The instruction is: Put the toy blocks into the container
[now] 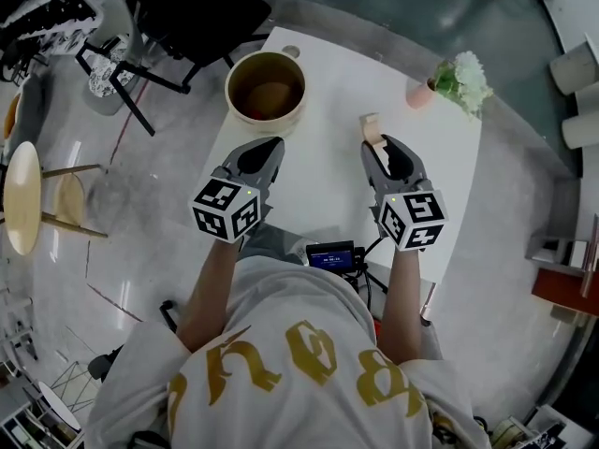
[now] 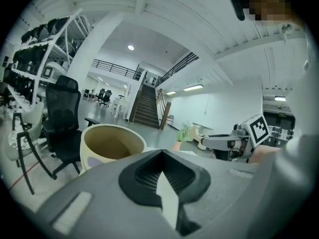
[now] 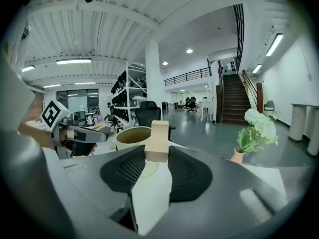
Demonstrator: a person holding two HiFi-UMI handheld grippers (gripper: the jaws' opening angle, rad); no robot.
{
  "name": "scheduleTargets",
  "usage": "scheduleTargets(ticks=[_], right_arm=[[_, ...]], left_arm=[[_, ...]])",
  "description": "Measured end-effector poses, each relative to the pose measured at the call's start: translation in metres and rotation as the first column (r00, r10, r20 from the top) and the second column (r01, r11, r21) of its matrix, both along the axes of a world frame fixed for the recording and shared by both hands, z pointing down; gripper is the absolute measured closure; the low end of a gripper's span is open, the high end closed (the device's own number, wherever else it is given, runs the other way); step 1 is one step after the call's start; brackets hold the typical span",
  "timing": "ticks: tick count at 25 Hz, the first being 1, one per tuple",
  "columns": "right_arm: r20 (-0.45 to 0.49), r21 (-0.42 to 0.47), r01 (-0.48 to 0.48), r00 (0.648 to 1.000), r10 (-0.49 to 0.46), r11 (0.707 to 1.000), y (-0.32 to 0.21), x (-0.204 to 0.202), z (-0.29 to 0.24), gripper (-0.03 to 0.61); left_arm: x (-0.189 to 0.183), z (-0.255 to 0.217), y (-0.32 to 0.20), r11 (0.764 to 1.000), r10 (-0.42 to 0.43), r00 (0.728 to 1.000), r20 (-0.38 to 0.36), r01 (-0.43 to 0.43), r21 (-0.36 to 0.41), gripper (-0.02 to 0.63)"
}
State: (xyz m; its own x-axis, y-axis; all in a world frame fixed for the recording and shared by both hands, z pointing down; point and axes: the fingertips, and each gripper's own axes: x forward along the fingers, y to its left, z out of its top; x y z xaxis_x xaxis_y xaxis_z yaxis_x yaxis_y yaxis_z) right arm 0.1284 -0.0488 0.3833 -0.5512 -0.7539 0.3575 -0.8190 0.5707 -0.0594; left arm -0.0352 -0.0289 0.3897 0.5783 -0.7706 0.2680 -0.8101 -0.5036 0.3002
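Our R gripper (image 3: pixel 157 156) is clamped on the lower end of a wooden toy block (image 3: pixel 159 139), just right of the cream container (image 1: pixel 266 55). The L gripper (image 2: pixel 160 152), nearer the container, is closed w/ nothing in it. We judge the block light, stiff & smooth, so flat opposite faces grip best.

A: Entry: type of premises?
B: Open-plan office hall on two levels. Evidence listed: black office chairs (image 2: pixel 62 118), tall storage racks (image 3: pixel 124 96), a staircase (image 3: pixel 238 98) up to a railed gallery (image 3: pixel 187 76), strip lights (image 3: pixel 74 61) on a white ceiling (image 3: pixel 99 29), polished grey floor (image 3: pixel 199 128).
A: Furniture nearby?
B: One white table (image 1: pixel 328 157), one potted plant (image 1: pixel 460 82) on it.
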Motion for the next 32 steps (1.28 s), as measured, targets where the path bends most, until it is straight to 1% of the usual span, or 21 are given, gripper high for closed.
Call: scheduleTargets(ticks=[3, 7, 10, 13, 19, 27, 30, 32], right_arm=[[-0.001, 0.024, 0.026, 1.0, -0.026, 0.999, 0.007, -0.009, -0.015, 0.41], [-0.009, 0.059, 0.033, 0.999, -0.032, 0.998, 0.005, -0.025, -0.03, 0.41], [-0.01, 0.061, 0.042, 0.999, -0.041, 0.997, 0.003, -0.041, -0.032, 0.41], [-0.02, 0.054, 0.051, 0.999, -0.05, 0.997, -0.002, -0.047, -0.034, 0.41], [-0.041, 0.029, 0.072, 0.997, -0.071, 0.997, -0.02, -0.075, -0.032, 0.41], [-0.075, -0.009, 0.104, 0.992, -0.104, 0.995, -0.051, -0.118, -0.019, 0.41], [-0.09, -0.027, 0.104, 0.99, -0.106, 0.994, -0.061, -0.132, -0.011, 0.41], [-0.108, -0.039, 0.104, 0.988, -0.108, 0.994, -0.066, -0.139, -0.007, 0.41]], left_arm=[[-0.01, -0.011, 0.005, 0.999, -0.031, 1.0, 0.001, 0.031, 0.018, 0.612], [-0.032, -0.023, 0.001, 0.997, -0.071, 0.997, -0.038, 0.073, 0.035, 0.612], [-0.052, -0.024, -0.006, 0.995, -0.093, 0.995, -0.047, 0.095, 0.039, 0.612], [-0.061, -0.029, -0.015, 0.994, -0.105, 0.992, -0.069, 0.107, 0.036, 0.612], [-0.082, -0.026, -0.038, 0.995, -0.095, 0.994, -0.06, 0.096, 0.016, 0.612], [-0.111, -0.016, -0.077, 0.997, -0.072, 0.994, -0.083, 0.072, -0.005, 0.612], [-0.121, -0.009, -0.085, 0.998, -0.054, 0.997, -0.052, 0.054, -0.014, 0.612], [-0.125, -0.003, -0.09, 0.999, -0.041, 0.998, -0.044, 0.04, -0.028, 0.612]])
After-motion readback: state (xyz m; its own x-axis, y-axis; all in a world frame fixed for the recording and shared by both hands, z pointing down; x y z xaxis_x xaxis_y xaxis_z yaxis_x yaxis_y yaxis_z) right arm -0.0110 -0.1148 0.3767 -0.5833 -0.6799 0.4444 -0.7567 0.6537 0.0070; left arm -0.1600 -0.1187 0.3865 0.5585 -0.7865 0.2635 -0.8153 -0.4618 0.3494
